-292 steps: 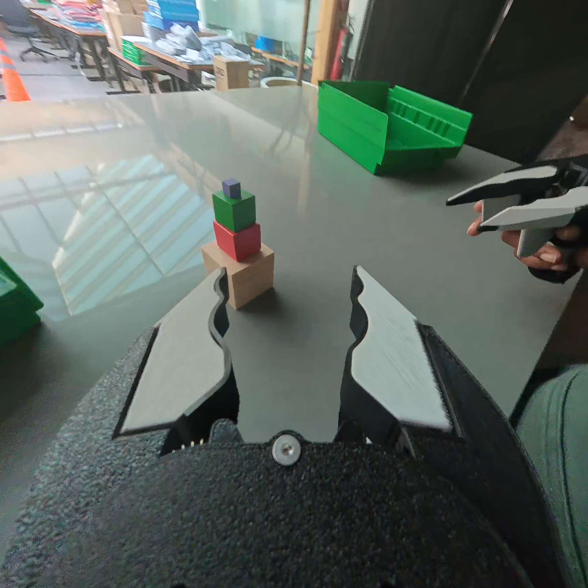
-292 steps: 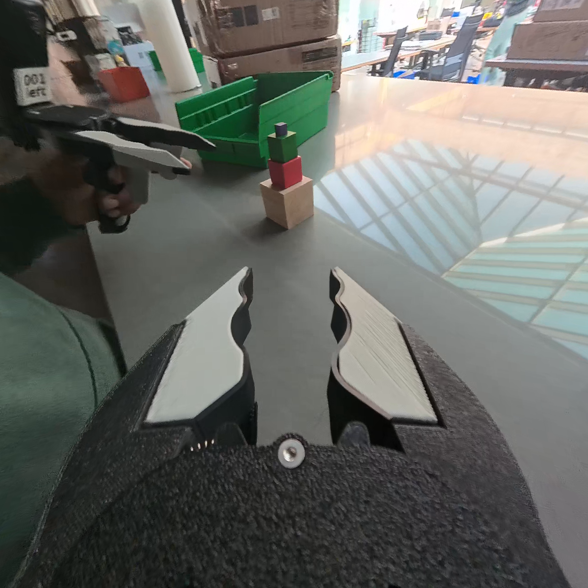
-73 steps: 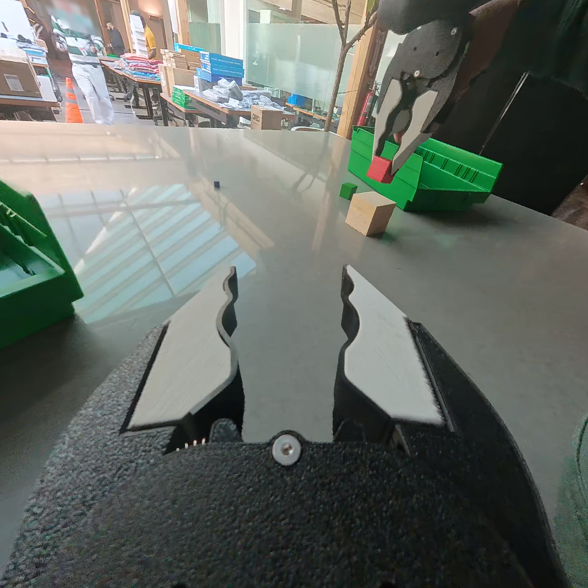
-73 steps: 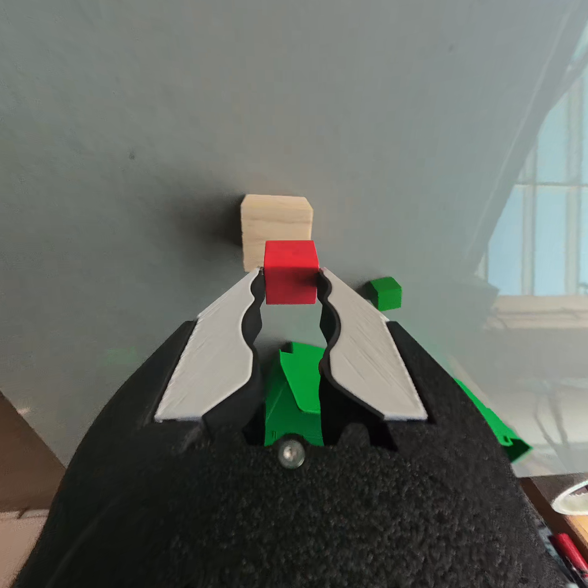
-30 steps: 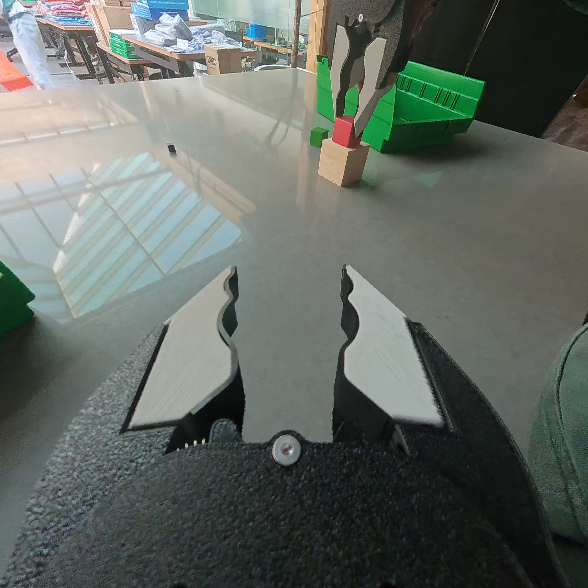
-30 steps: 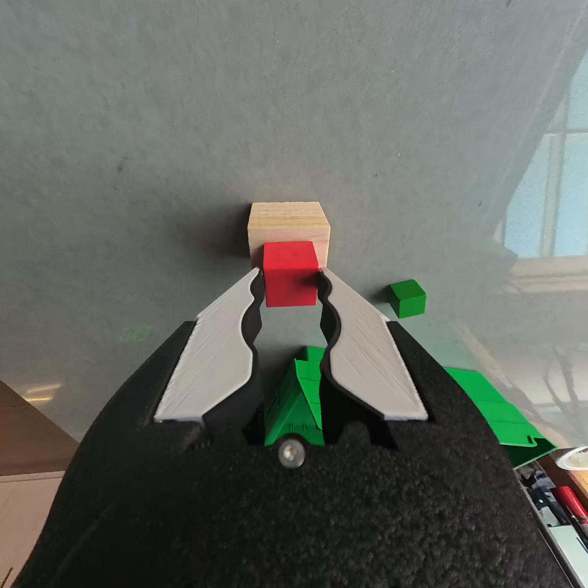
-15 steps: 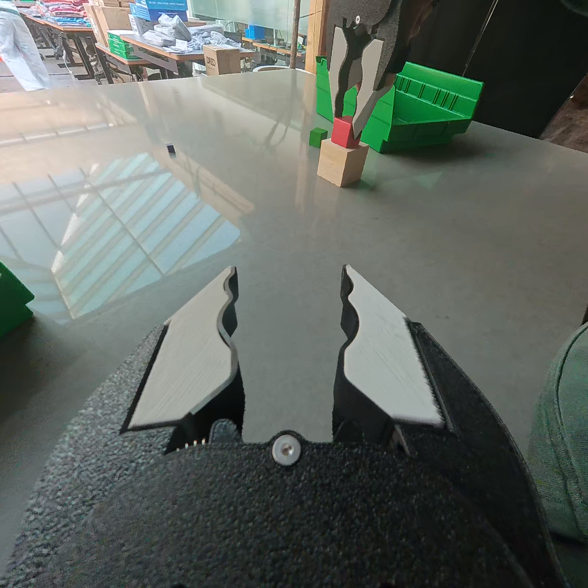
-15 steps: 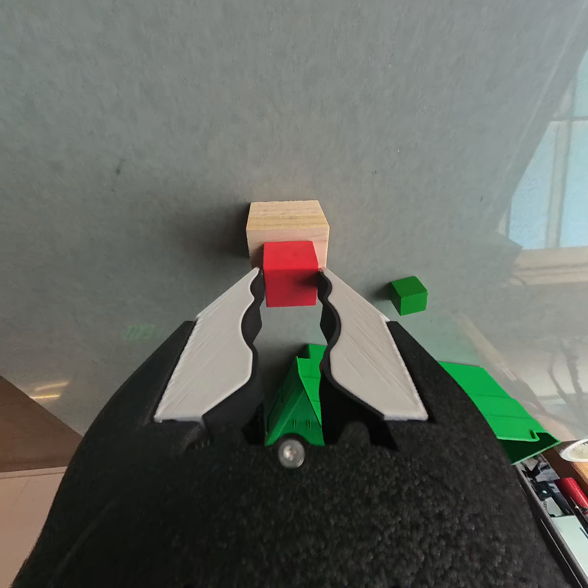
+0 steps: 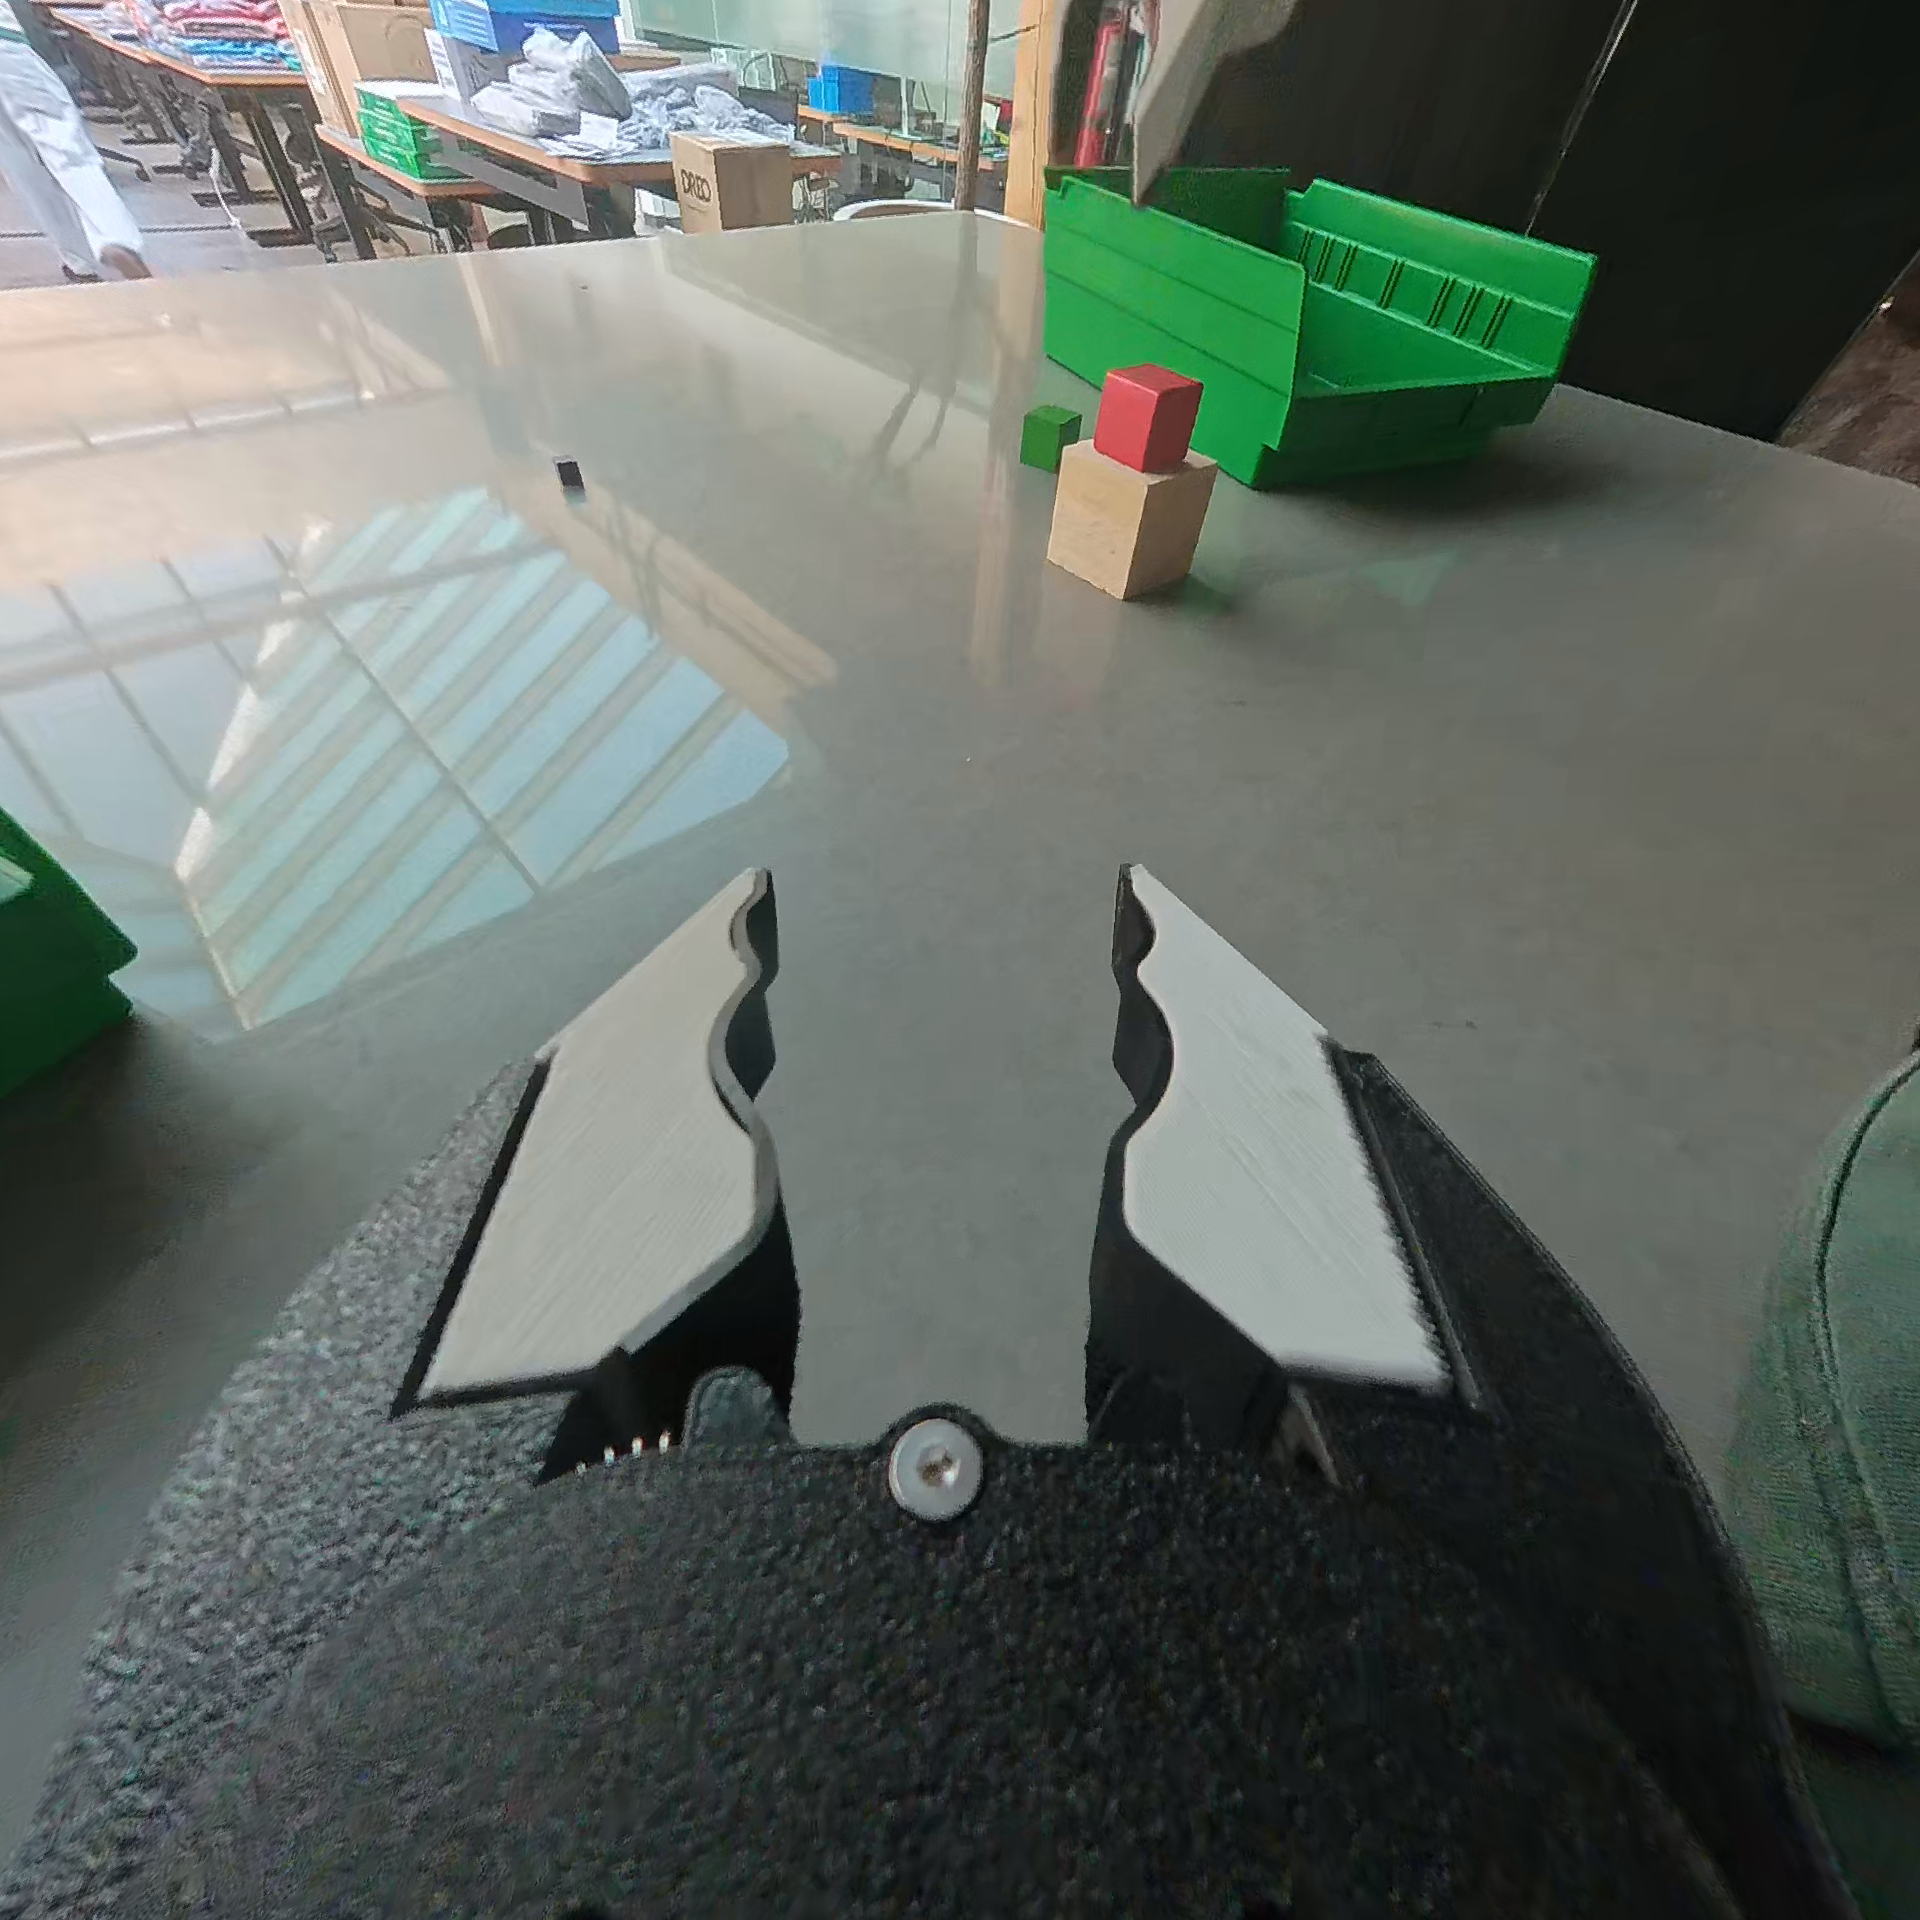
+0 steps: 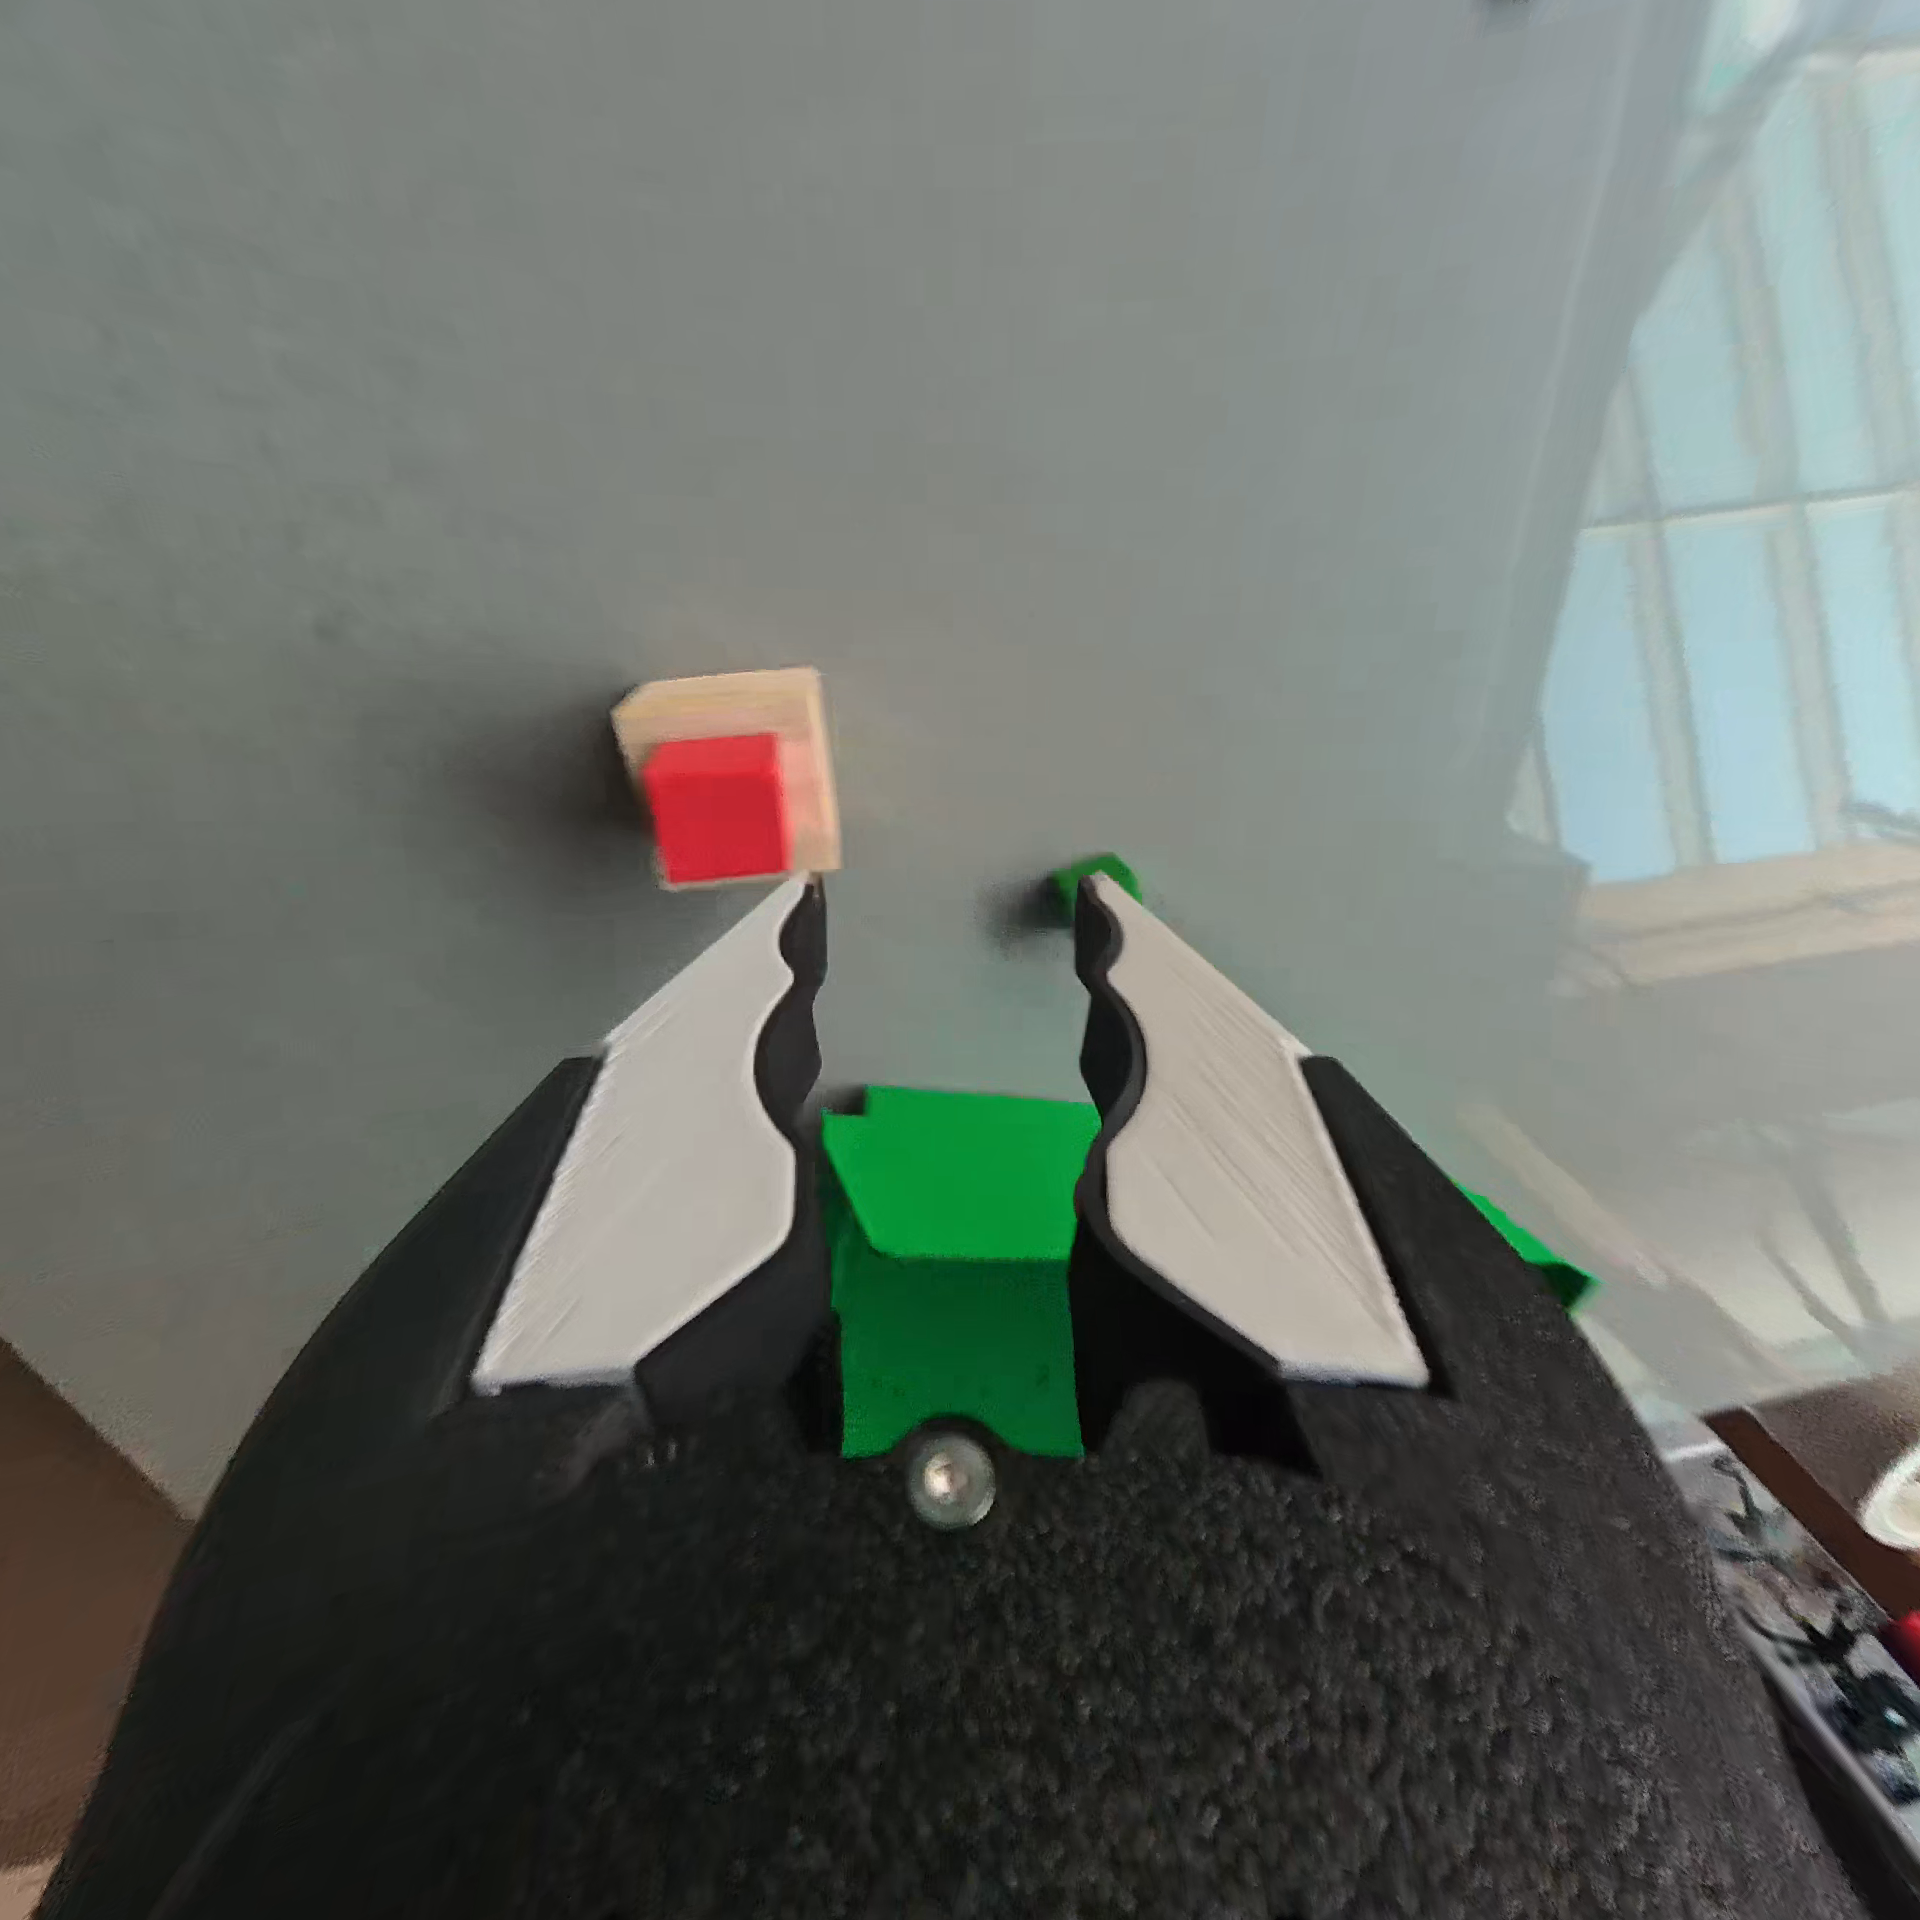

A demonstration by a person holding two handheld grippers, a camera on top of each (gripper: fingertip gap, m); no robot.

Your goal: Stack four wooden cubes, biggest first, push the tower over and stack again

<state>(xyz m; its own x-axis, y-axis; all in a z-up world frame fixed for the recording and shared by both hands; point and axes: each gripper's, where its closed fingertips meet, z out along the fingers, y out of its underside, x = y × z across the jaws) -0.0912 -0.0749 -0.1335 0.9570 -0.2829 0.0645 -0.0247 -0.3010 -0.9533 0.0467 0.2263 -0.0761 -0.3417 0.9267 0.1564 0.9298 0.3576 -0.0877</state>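
Note:
A red cube [image 9: 1146, 414] sits on a larger wooden cube [image 9: 1127, 520] on the grey table [image 9: 1351, 779]. A small green cube [image 9: 1049, 437] lies just behind them, and a tiny dark cube [image 9: 566, 473] lies farther left. My right gripper [image 10: 948, 894] is open and empty, looking straight down from above; the red cube [image 10: 715, 808] on the wooden cube [image 10: 805, 727] is left of its fingertips, and the green cube [image 10: 1096, 871] peeks from behind its right fingertip. One of its fingers [image 9: 1184, 83] shows at the top of the left wrist view. My left gripper [image 9: 943, 883] is open and empty, low over the near table.
A green plastic bin [image 9: 1351, 312] stands at the far right of the table, right behind the blocks; it also shows under the right gripper [image 10: 956, 1195]. Another green bin's corner [image 9: 52, 977] is at the left edge. A person's green sleeve [image 9: 1849, 1403] is at the right. Across from one pair of fingers to the other is roughly 35 cm. The red cube [image 10: 715, 808] is about 6 cm from my right fingertips and 30 cm from my left.
My right gripper opened, let go of the red cube on the wooden cube, rose and shifted right toward the green cube. The left gripper hardly moved.

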